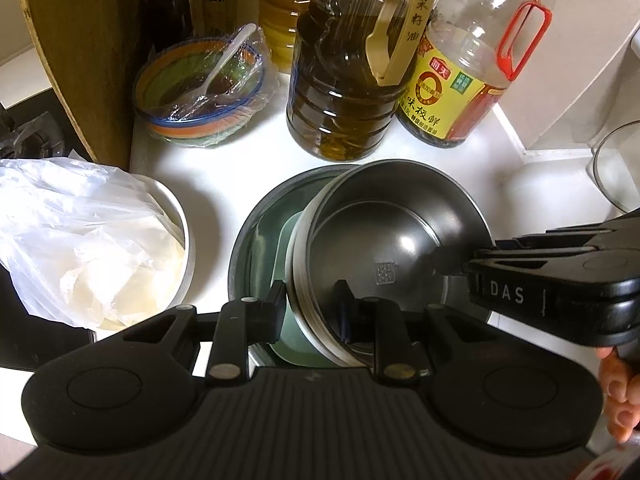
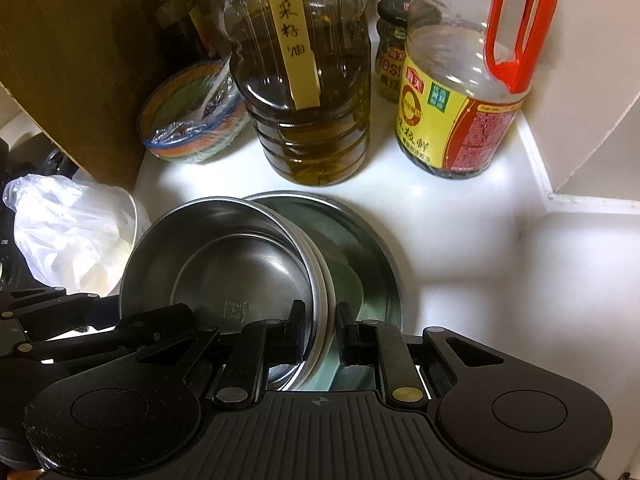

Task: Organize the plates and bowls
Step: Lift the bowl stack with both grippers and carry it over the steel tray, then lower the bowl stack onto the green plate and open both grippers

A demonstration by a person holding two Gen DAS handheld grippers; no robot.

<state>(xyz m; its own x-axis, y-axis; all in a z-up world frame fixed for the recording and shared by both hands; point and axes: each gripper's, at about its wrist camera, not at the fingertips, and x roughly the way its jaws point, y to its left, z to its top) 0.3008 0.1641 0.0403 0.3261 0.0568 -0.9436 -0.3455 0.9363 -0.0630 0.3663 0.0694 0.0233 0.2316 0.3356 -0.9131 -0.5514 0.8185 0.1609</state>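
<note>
A stack of nested steel bowls [image 1: 384, 240] [image 2: 240, 256] hangs tilted over a wide steel plate [image 1: 256, 216] [image 2: 372, 236] that has a pale green dish [image 1: 288, 248] [image 2: 348, 284] lying in it. My left gripper [image 1: 312, 304] is shut on the stack's left rim, one finger inside and one outside. My right gripper [image 2: 320, 316] is shut on the opposite rim; in the left wrist view the right gripper [image 1: 448, 260] reaches in from the right. The left gripper's fingers [image 2: 80, 308] show at the left edge of the right wrist view.
Behind the plate stand an oil jug [image 1: 344, 80] [image 2: 308, 112], a soy sauce bottle [image 1: 472, 72] [image 2: 460, 112] and a wrapped striped bowl with a spoon [image 1: 200, 88] [image 2: 192, 120]. A wooden board [image 1: 80, 40] leans left. A bowl with a plastic bag [image 1: 80, 240] sits left; a glass bowl [image 1: 616, 168] right.
</note>
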